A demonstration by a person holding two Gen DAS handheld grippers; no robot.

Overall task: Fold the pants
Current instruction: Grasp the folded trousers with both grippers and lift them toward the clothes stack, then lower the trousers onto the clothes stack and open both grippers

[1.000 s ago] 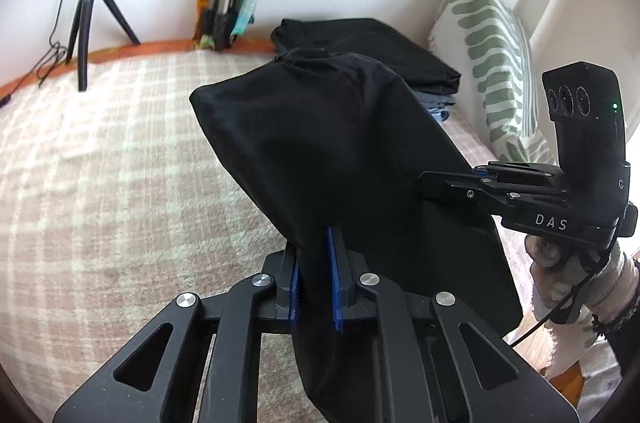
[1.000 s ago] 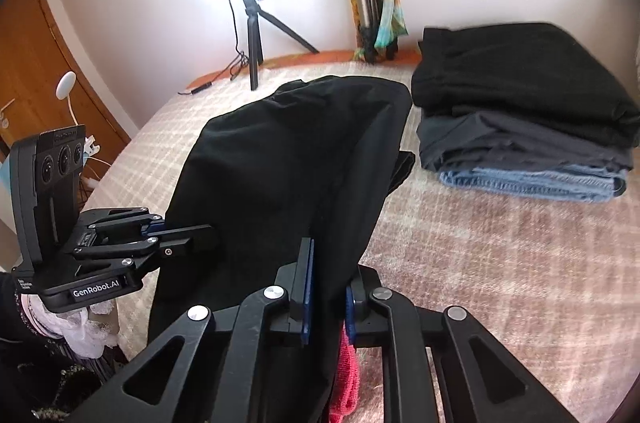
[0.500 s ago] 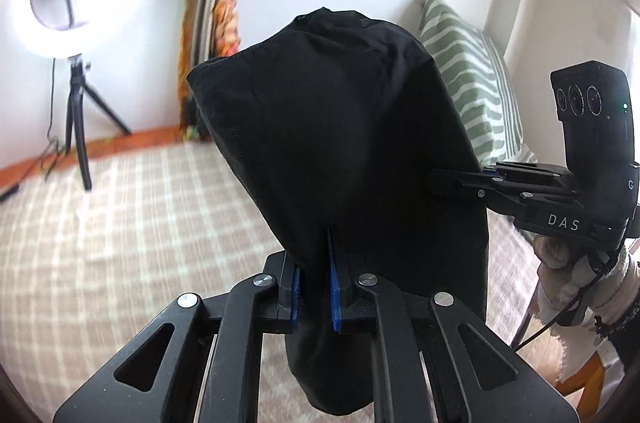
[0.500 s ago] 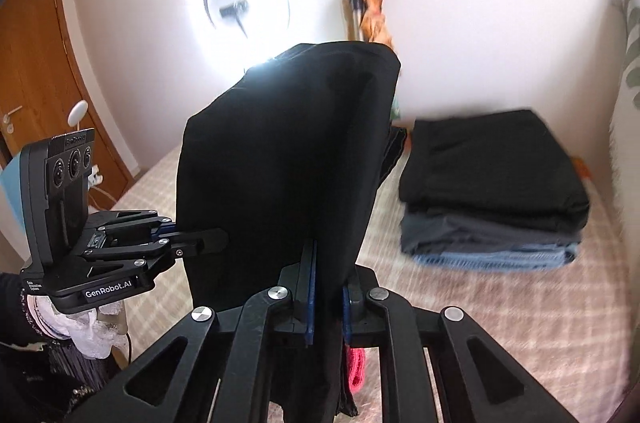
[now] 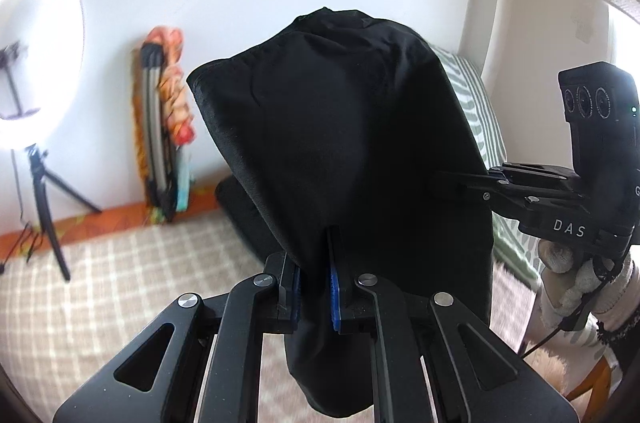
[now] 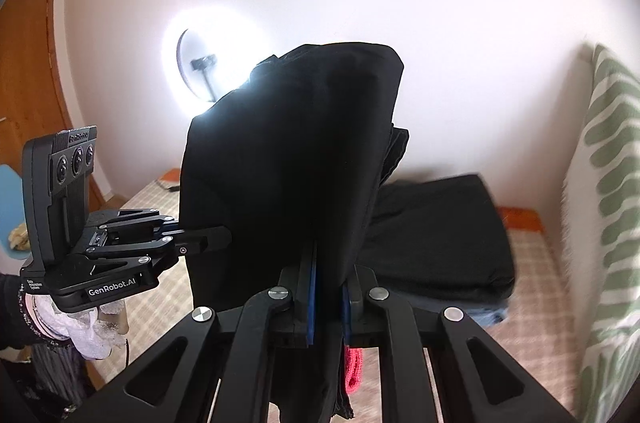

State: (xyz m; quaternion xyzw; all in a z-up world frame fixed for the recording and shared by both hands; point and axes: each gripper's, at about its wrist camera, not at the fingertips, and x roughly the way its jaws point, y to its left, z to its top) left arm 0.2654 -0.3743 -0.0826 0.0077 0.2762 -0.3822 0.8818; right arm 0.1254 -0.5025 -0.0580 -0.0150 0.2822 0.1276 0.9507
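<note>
Both grippers, left [image 5: 316,287] and right [image 6: 326,297], lifted pants [image 5: 340,159] off bed [image 5: 120,263], jaws clamped on fabric; keep hems level while lowering.

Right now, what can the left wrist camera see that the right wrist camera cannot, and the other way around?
Only the left wrist view shows the folded orange stand against the wall, the ring light's tripod and the right gripper. Only the right wrist view shows the wooden door, the left gripper and a pink cloth below. Both show the black pants pinched and raised, the ring light, the striped pillow and the checked bed.
</note>
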